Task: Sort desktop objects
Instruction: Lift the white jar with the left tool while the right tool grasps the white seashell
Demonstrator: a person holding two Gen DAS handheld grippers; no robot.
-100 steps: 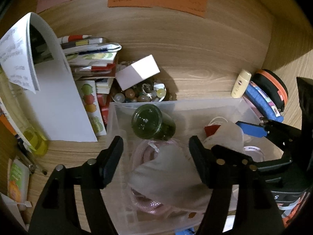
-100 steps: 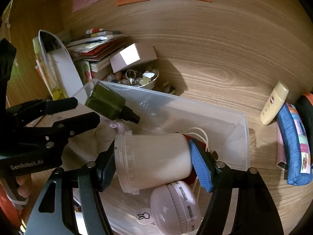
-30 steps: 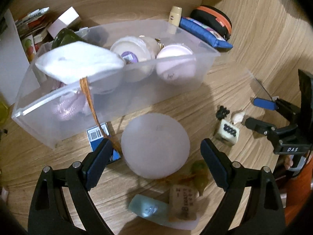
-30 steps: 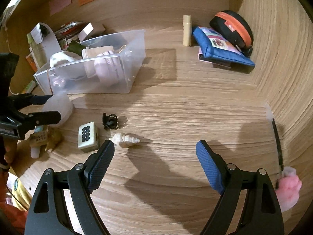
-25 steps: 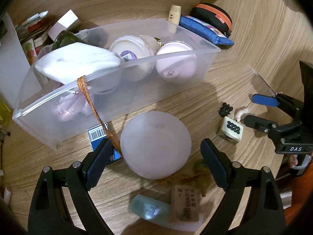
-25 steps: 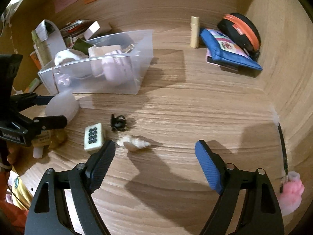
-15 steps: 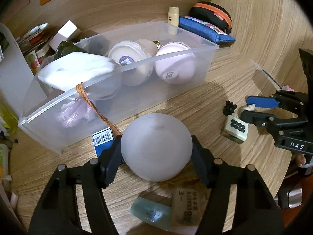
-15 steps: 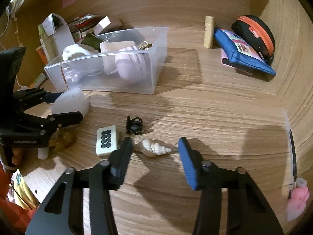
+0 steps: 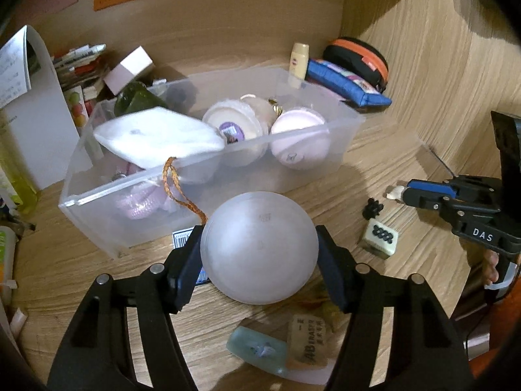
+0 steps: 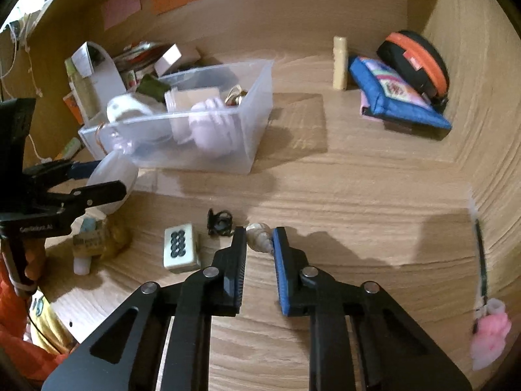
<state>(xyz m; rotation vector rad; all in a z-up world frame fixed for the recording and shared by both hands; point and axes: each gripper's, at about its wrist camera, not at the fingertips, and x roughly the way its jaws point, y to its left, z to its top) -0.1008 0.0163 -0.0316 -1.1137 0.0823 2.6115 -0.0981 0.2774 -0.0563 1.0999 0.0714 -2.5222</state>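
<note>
My left gripper (image 9: 259, 254) is shut on a frosted white ball (image 9: 259, 247), just in front of the clear plastic bin (image 9: 97, 195). That bin holds a white pouch (image 9: 156, 140), round jars and a dark green bottle. In the right wrist view my right gripper (image 10: 259, 239) is shut on a small spiral seashell (image 10: 257, 236) lying on the wooden desk. Just left of the shell sit a black clip (image 10: 219, 221) and a mahjong tile (image 10: 180, 247). The left gripper (image 10: 97, 179) with the ball (image 10: 112, 179) shows at that view's left edge.
A blue pouch (image 10: 394, 101), a black and orange case (image 10: 416, 62) and a cream tube (image 10: 339, 63) lie at the back right. An eraser and a teal bottle (image 9: 257, 348) lie under the ball. A pink-topped pen (image 10: 485, 325) lies at the right. Books and papers crowd the back left.
Both grippers closed: the left one onto the frosted ball, the right one onto the seashell. Before that the left hand dropped a pouch into the bin.
</note>
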